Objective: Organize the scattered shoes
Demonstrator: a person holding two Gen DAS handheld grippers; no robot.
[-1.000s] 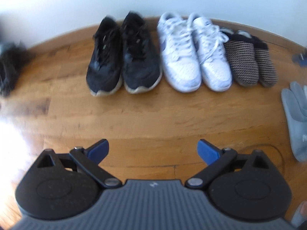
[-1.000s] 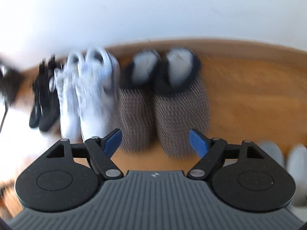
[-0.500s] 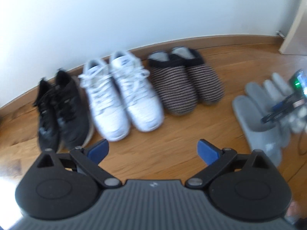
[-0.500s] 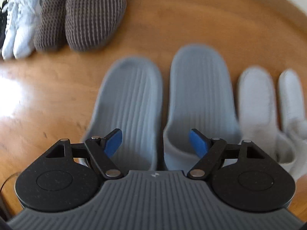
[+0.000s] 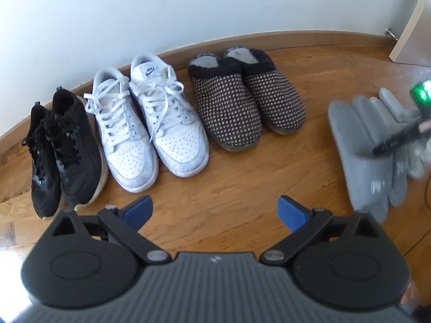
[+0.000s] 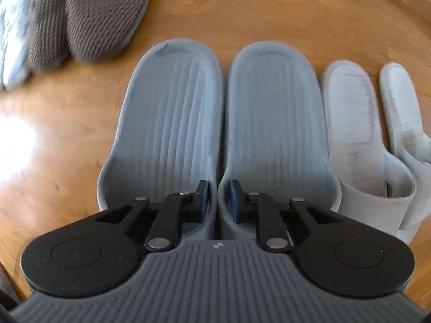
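Along the white wall [image 5: 134,13], black lace-up trainers [image 5: 59,148], white leather sneakers [image 5: 150,123] and dotted knit slippers [image 5: 242,102] stand paired; grey rubber slides [image 6: 221,123] and pale slides [image 6: 377,140] sit farther from it on the wooden floor [image 5: 242,193]. The right gripper [image 6: 218,196] appears clenched on the grey slides' touching inner straps; the left gripper [image 5: 215,212] hangs released. Judged so, only this pair's alignment remains.

Wooden floor [image 5: 242,188] carries paired black sneakers [image 5: 62,150], white sneakers [image 5: 150,123], dotted slippers [image 5: 247,102], grey slides [image 6: 221,123], pale slides [image 6: 377,134], side by side.
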